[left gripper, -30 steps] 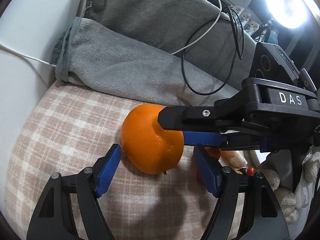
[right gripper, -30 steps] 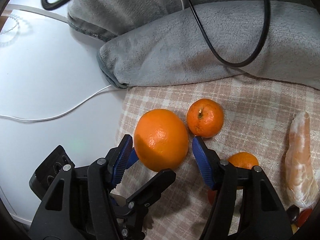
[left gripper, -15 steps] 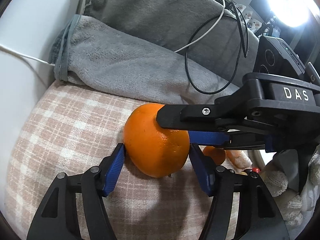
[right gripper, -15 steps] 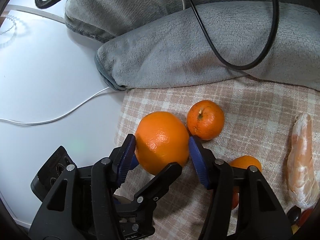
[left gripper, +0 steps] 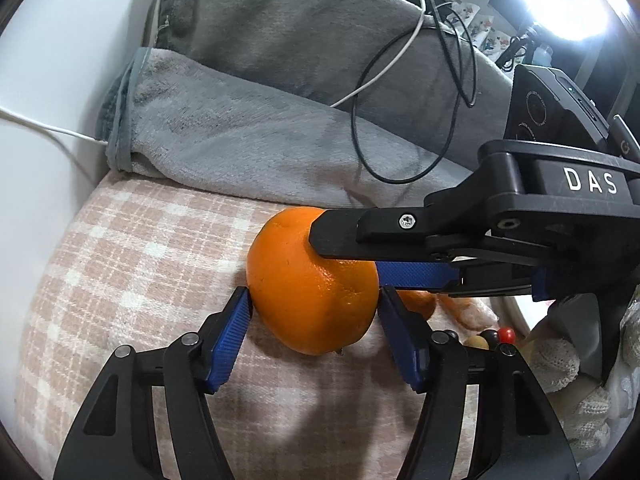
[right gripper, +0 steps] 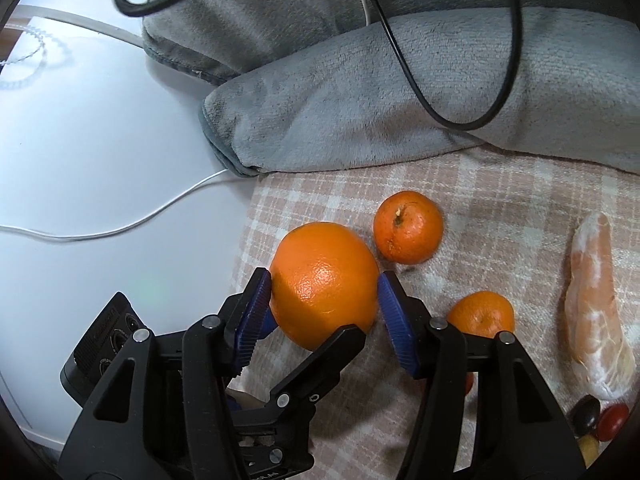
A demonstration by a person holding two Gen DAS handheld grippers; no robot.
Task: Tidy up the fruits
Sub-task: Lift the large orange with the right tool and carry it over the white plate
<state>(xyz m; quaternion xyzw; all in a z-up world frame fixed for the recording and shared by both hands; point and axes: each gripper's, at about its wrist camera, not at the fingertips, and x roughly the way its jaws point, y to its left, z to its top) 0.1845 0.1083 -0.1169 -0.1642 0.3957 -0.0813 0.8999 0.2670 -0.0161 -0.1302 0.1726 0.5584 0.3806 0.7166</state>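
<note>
Both claws (left gripper: 314,308) around orange (left gripper: 308,280) (pads touching)

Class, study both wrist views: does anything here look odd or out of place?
Yes. Both grippers, left and right, clamp the same large orange. A peeled citrus piece lies bare on the checked cloth.

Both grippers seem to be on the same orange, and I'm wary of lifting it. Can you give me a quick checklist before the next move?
1. Left gripper pads against the big orange: ok, both blue pads touch its sides.
2. Right gripper pads on the same orange: ok, jaws have just closed onto it.
3. Grippers clear of each other: not ok, they cross at the fruit.
4. Small mandarin clear of the orange: cannot tell, very close.
5. Black cable clear of grippers: ok, it lies on the grey blanket.
6. Orange off the checked cloth: cannot tell.
</note>
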